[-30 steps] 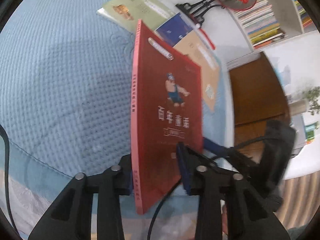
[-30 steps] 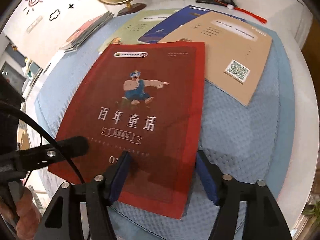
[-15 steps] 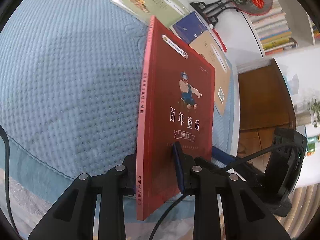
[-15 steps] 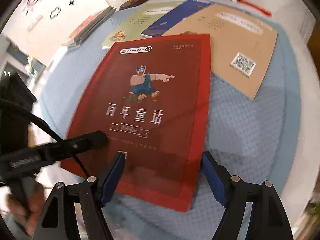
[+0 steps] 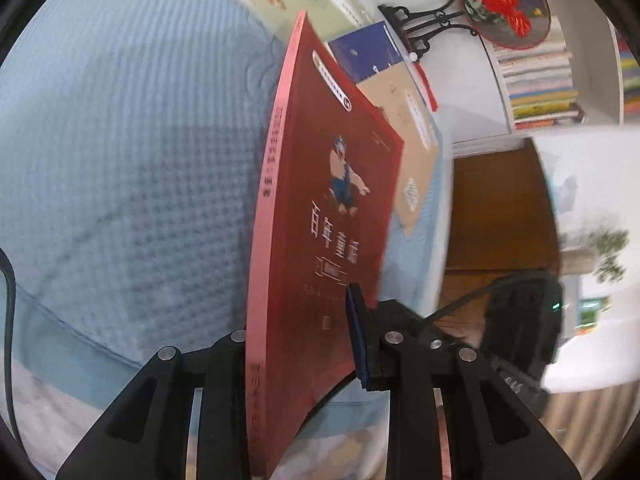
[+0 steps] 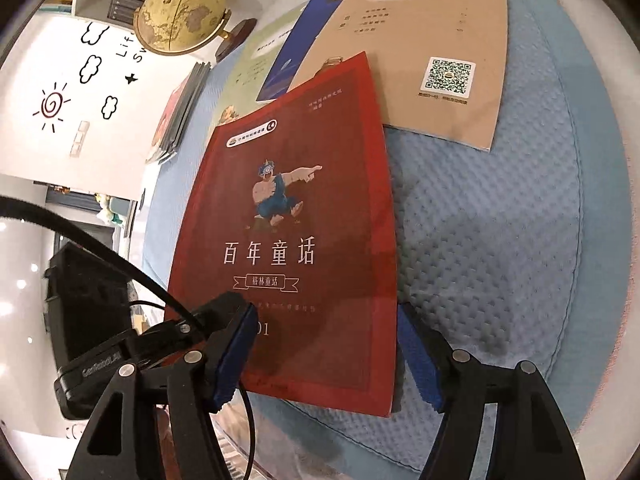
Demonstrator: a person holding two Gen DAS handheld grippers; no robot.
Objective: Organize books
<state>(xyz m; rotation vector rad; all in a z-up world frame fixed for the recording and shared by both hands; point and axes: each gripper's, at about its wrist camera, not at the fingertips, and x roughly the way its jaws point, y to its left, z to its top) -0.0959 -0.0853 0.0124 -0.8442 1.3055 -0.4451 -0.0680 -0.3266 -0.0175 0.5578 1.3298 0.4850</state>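
Note:
A red book [image 5: 320, 216] with a cartoon man and white Chinese title is tilted up off the blue quilted cloth [image 5: 120, 152]. My left gripper [image 5: 304, 344] is shut on its lower spine edge. The red book [image 6: 288, 248] also fills the right wrist view, lifted on its left side. My right gripper [image 6: 328, 356] is open, its fingers standing either side of the book's near edge without pinching it. A tan book [image 6: 432, 48], a blue book [image 6: 308, 40] and a pale green book [image 6: 256, 60] lie overlapped beyond it.
A globe [image 6: 180, 12] and a stack of thin books [image 6: 180, 108] stand at the far left. A black stand with a red flower fan [image 5: 500, 4] and a bookshelf [image 5: 536, 76] are at the back. A wooden cabinet [image 5: 496, 208] is beside the table.
My left gripper has raised the red book steeper off the cloth and clear of the tan book. My right gripper has stayed open and drawn back slightly.

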